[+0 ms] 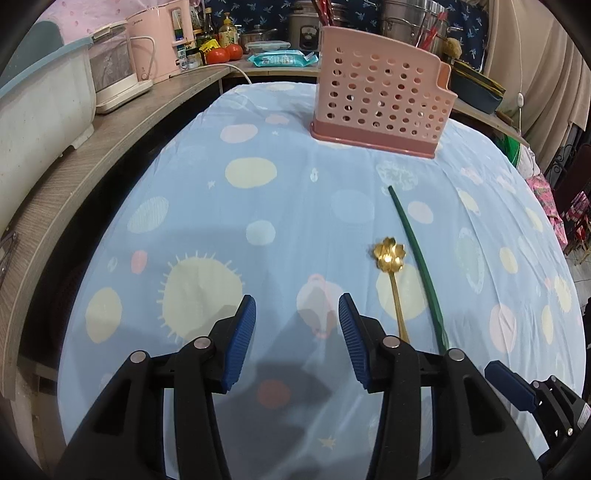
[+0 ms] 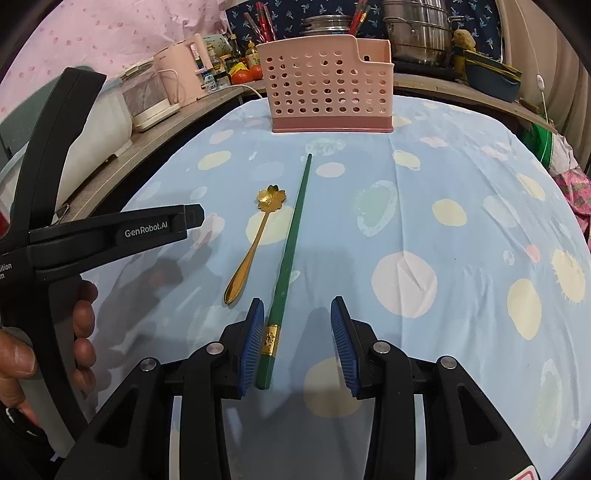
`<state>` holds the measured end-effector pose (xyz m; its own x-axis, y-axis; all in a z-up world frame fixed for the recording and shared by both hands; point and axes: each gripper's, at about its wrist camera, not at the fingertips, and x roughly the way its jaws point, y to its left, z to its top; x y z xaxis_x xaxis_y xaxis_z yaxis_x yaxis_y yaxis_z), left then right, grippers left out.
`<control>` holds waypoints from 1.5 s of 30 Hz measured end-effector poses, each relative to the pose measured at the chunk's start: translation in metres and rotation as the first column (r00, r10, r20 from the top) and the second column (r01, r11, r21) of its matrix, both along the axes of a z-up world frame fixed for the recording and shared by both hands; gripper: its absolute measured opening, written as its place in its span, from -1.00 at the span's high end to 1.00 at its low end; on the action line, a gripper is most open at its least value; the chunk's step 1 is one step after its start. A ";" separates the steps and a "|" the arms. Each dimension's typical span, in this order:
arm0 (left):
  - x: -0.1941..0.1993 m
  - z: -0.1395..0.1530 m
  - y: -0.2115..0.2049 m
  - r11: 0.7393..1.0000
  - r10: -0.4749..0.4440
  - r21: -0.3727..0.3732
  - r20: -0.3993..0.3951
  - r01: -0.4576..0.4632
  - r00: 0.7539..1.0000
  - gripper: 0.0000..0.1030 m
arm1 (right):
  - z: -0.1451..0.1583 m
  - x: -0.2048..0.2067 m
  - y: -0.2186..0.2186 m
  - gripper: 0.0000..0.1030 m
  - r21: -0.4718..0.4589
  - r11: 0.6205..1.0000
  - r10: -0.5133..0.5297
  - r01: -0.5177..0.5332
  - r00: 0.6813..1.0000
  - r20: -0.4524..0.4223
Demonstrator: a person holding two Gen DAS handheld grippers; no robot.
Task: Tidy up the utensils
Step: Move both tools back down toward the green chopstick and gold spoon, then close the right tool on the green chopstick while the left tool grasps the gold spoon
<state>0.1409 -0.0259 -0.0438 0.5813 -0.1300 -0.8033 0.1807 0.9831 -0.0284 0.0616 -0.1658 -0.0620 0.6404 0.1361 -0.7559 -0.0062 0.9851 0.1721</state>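
Tablecloth (image 2: 424, 206): one spoon (image 2: 255, 236), one chopstick (image 2: 291, 243) (green), seemingly empty caddy (image 2: 325, 85).

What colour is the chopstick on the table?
Dark green with a gold band; the right wrist view shows it best.

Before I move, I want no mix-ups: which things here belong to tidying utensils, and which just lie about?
For the job:
spoon
chopstick
pink holder
right tool, open around the chopstick's end
left tool, open

Lying about:
tomatoes
kettle
steel pots
wipes pack
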 end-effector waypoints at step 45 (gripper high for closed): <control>-0.039 -0.016 -0.036 0.988 -0.153 -0.010 -0.030 0.153 0.988 -0.12 | -0.007 -0.011 -0.018 0.86 0.004 0.997 -0.073 0.073 0.997 -0.013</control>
<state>0.1019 -0.0618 -0.0601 0.5288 -0.2221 -0.8192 0.3280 0.9437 -0.0441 0.0505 -0.1833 -0.0693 0.6387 0.0926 -0.7638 0.0684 0.9820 0.1763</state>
